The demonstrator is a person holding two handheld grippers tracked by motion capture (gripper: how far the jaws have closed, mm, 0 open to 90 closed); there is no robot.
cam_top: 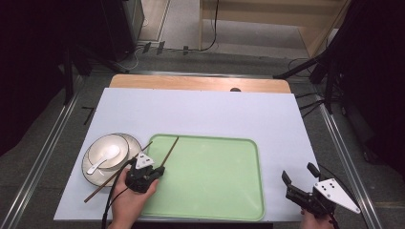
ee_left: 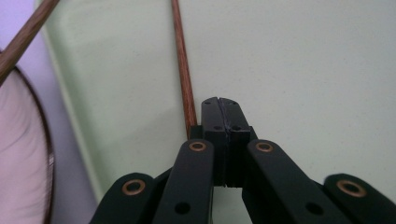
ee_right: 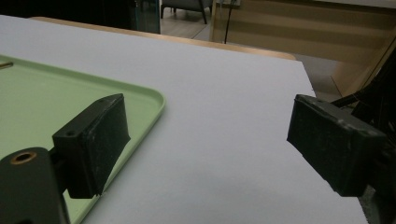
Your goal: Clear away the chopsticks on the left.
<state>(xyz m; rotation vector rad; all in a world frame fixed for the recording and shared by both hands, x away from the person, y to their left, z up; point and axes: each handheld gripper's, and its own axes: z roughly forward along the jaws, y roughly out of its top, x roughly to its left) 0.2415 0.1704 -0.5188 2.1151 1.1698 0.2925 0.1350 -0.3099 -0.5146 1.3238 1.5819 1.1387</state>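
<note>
Black claw links of the left claw (ee_left: 224,122) fill the foreground, jaws pressed together with nothing between; one chopstick (ee_left: 183,70) lies just beside them at eleven o'clock on the green tray (ee_left: 303,60). The other chopstick (cam_top: 114,175) leans across the bowl's plate (cam_top: 134,142). Judging by this, a chopstick is being placed; next, fetch the second. The right claw (cam_top: 301,183) waits spread over the desk (cam_top: 200,109).
</note>
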